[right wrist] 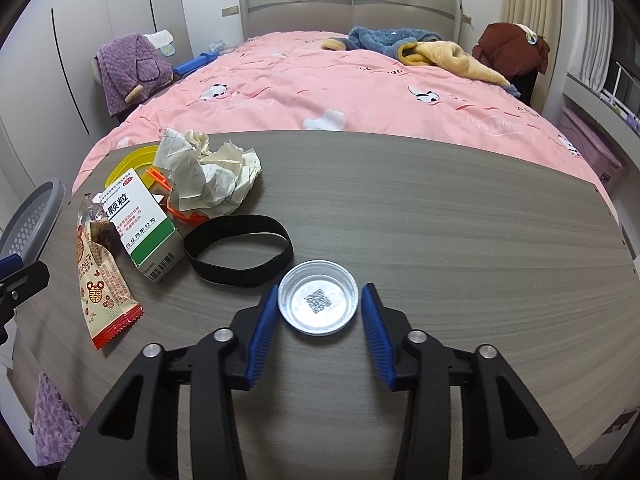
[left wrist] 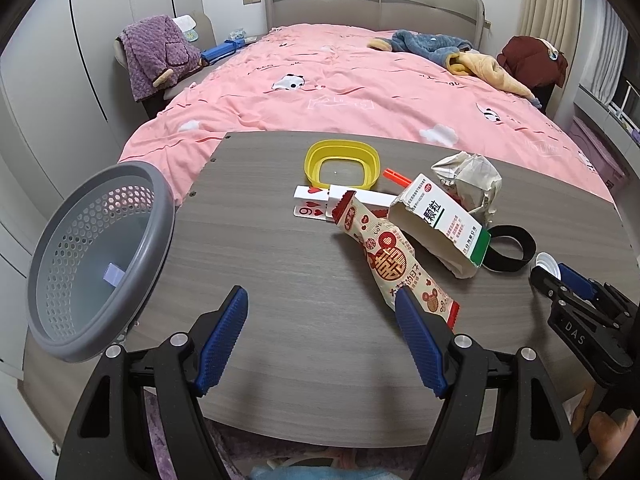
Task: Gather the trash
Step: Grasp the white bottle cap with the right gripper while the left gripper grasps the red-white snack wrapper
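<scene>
Two grippers work one grey wood-grain table, far edge against a pink bed; its right half lies bare. Tilted grey basket overhangs the near-left edge. Box reads "颗粒"; red-printed snack wrapper; 9-of-hearts card. Left gripper – fingers wide apart, nothing between. Right gripper – fingers closely flank a QR-coded cap, near-centre, not visibly clamping.

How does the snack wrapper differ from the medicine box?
The snack wrapper is a cream pouch with red print and zigzag ends; the medicine box is a white carton with a green stripe. The wrapper lies flat; the box keeps its shape, one end torn open. Both lie on the table.
</scene>
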Demonstrator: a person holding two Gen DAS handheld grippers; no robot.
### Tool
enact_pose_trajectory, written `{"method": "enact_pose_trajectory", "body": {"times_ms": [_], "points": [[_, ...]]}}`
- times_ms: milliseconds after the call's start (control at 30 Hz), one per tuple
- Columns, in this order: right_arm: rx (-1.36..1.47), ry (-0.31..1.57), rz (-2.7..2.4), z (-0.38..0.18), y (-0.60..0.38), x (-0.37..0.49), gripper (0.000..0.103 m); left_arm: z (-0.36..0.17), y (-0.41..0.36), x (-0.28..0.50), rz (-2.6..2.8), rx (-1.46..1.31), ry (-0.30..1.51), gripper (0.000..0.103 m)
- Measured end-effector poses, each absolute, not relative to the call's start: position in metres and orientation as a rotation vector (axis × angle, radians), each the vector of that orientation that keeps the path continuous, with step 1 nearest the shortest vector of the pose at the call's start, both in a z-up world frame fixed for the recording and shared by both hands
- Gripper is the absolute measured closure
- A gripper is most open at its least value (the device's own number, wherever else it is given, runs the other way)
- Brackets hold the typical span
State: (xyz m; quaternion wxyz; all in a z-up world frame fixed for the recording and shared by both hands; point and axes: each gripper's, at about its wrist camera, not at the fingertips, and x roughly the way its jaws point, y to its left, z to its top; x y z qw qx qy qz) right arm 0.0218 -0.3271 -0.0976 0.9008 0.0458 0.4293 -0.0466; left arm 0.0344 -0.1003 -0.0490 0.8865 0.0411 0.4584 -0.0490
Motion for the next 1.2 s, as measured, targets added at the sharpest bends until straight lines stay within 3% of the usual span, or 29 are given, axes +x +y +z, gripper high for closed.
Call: {"method": "enact_pose_trajectory", "body": {"times_ms": [800, 1200], "points": [[0.27, 0.812, -0.134, -0.079, -0.357, -0.036, 0.064, -0.069, -0.138, 0.051, -0.133, 0.087, 0.976, 0.03], [0.275, 0.8, -0.125, -0.077, -0.351, -0.043, 0.064, -0.075, -0.108, 0.046, -0.099, 0.115, 1.001, 0.03]]}}
